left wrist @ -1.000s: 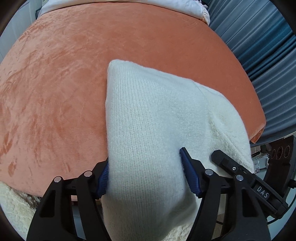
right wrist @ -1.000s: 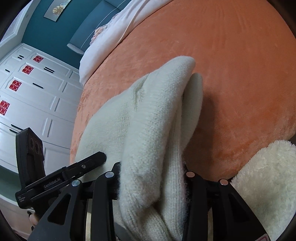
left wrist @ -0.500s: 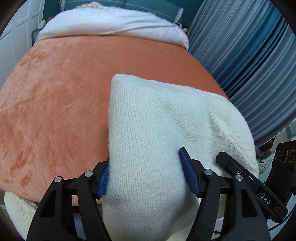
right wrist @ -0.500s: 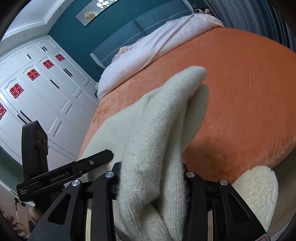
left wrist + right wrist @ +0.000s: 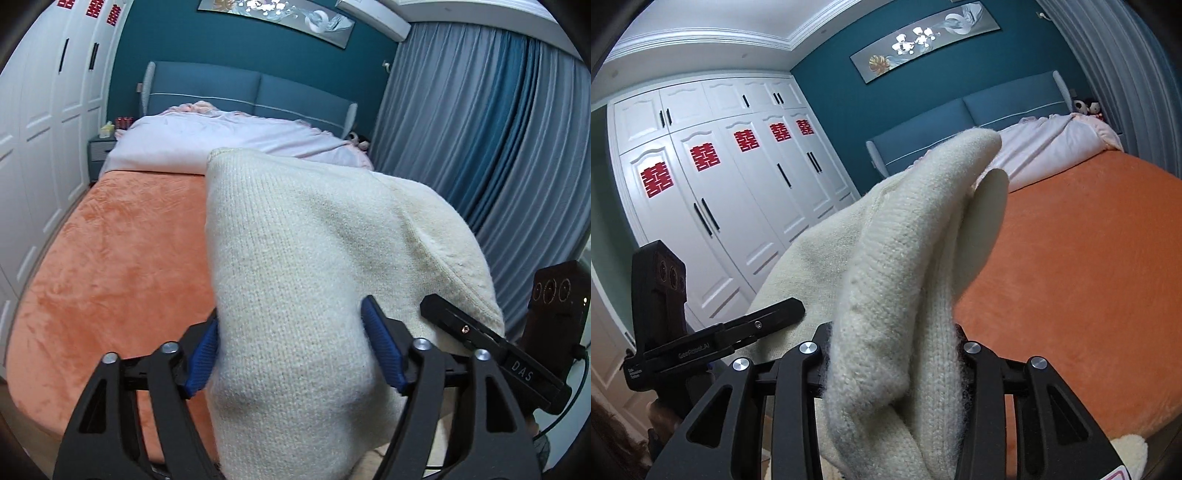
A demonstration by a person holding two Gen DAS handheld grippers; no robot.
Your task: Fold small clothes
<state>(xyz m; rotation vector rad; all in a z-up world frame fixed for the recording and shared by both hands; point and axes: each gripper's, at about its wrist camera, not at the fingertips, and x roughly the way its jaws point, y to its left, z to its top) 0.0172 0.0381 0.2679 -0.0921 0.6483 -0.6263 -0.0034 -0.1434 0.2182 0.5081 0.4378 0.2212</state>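
Right, left wrist cam first: my left gripper [image 5: 291, 347] has the cream knit garment [image 5: 314, 266] bunched between its blue pads [image 5: 384, 354], jaws spread wide on the thick fold. They've just been opening a bit, yet the knit fills the gap and both pads sit against it, so it's gripped. The fabric stands up in front of the lens, top corner reaching as high as the pale duvet [image 5: 229, 144] at the far end of the bed, and it's off the orange blanket [image 5: 107, 280], which lies below and to the left. Blue curtains [image 5: 480, 129] hang on the right; white wardrobe doors [image 5: 40, 122] run down the left. The other gripper's body w/ its camera block [image 5: 557, 306] shows at the right edge, close beside the garment's hem.

Now right wrist cam: my right gripper [image 5: 892, 365] has a thick rolled edge of the same garment [image 5: 905, 258] filling a mid-width gap. Jaws have just been opening slightly here too; knit is between them and pressed on both sides. The cloth rises up and away in a ridge, tip near the blue headboard [image 5: 997, 107]. Orange blanket [image 5: 1071, 266] spreads to the right. The left gripper's arm [image 5: 713, 339] pokes in at lower left, touching the garment's far side. Wardrobe [image 5: 738, 184] w/ red emblems behind.
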